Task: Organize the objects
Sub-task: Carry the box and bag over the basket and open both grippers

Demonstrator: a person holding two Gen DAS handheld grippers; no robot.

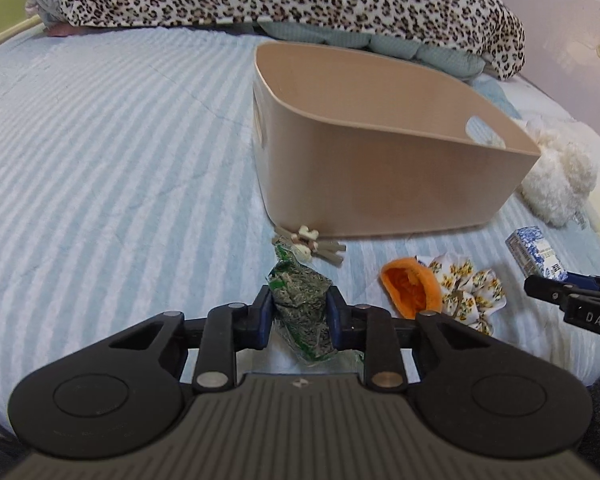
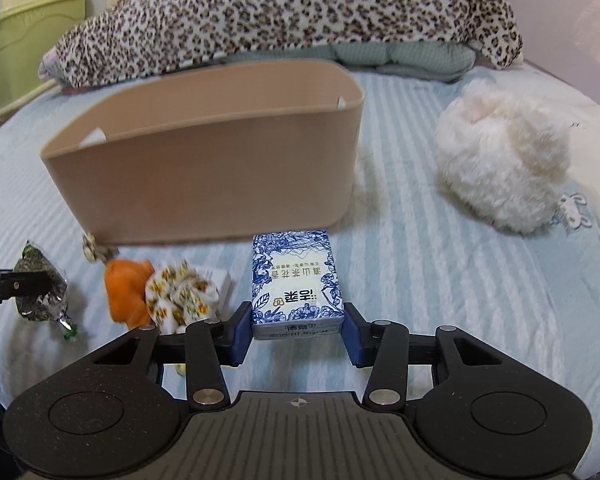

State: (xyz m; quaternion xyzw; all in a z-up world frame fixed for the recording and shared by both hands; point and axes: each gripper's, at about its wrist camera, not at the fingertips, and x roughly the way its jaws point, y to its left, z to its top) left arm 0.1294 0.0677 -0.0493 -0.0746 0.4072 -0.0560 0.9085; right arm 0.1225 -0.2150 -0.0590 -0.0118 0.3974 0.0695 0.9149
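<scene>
A beige storage bin [image 1: 380,184] stands on the striped bed; it also shows in the right wrist view [image 2: 204,184]. My left gripper [image 1: 300,312] is shut on a clear packet of green dried leaves [image 1: 300,300], which also shows in the right wrist view [image 2: 40,292]. My right gripper [image 2: 298,328] is around a blue-and-white tissue pack [image 2: 296,280], jaws at its sides with a slight gap on the right. The pack also shows in the left wrist view [image 1: 536,252]. An orange plush piece [image 1: 412,288] and a floral cloth [image 1: 468,292] lie between the grippers.
Small bone-shaped treats [image 1: 312,246] lie at the bin's front corner. A white fluffy toy [image 2: 500,164] sits right of the bin. A leopard-print blanket [image 2: 292,16] over pillows lines the back. A green cabinet [image 2: 16,44] stands at far left.
</scene>
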